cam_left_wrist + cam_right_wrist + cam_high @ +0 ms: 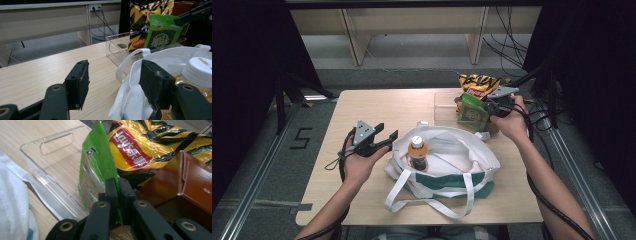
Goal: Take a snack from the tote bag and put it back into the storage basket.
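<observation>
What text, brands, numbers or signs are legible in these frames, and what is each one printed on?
"5": dark mark on the floor left of the table.
Red logo on the yellow chip bag: appears upside down, letters not surely readable.
Print on the green packet: round label in non-Latin script, too blurred to read.
Yellow print on the bottle cap: too small.
White print on the brown box: cut off, unreadable.

Left gripper (pixel 388 137) agape, right gripper (pixel 490 106) pinched

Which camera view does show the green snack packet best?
The left gripper view: the green snack packet faces the camera, label visible. The right gripper view shows it edge-on, pinched in the right gripper. The high view shows it small, above the clear bin.
</observation>
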The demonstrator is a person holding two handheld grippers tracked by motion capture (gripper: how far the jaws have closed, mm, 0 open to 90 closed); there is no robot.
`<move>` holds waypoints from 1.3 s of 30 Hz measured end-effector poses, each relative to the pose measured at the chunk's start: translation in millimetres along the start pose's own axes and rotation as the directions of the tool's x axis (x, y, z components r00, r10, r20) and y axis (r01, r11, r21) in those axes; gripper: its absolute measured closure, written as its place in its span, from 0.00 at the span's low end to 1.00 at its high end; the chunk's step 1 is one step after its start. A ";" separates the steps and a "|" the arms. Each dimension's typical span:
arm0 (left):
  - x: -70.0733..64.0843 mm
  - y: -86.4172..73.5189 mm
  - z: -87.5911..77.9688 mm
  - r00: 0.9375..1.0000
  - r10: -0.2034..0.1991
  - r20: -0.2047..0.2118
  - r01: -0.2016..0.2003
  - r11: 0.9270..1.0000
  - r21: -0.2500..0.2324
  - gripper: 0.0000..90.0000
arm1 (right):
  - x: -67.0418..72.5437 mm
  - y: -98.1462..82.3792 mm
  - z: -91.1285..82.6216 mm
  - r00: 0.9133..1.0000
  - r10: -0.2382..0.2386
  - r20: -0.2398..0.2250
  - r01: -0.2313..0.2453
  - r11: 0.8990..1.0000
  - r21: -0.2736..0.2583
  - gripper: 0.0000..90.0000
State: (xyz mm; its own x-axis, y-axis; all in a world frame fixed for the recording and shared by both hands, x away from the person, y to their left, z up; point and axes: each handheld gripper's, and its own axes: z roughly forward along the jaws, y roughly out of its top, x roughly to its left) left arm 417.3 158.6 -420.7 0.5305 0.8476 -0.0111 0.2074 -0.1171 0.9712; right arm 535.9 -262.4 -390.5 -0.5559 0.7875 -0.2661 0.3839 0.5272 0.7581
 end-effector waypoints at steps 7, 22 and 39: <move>-2.0 3.4 -1.7 1.000 -0.001 0.010 0.001 1.000 -0.009 0.45 | 0.5 -0.2 -5.3 1.000 0.000 0.022 0.001 1.000 -0.028 0.83; -5.5 4.6 -1.7 1.000 0.010 0.029 -0.010 1.000 -0.011 0.43 | 6.0 2.8 -31.4 0.999 0.044 0.021 -0.041 0.993 -0.108 0.73; -6.2 4.8 -2.6 0.999 -0.011 0.042 0.012 1.000 -0.017 0.42 | 15.6 -16.5 -57.8 0.990 0.138 -0.004 -0.137 0.979 -0.151 0.55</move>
State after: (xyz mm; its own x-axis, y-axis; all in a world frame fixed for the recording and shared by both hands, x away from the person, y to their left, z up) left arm 412.9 154.1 -415.3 0.5620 0.8265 -0.0320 0.1998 -0.0981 0.9749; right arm 478.3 -277.3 -372.8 -0.5002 0.8516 -0.1566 0.3405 0.3598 0.8687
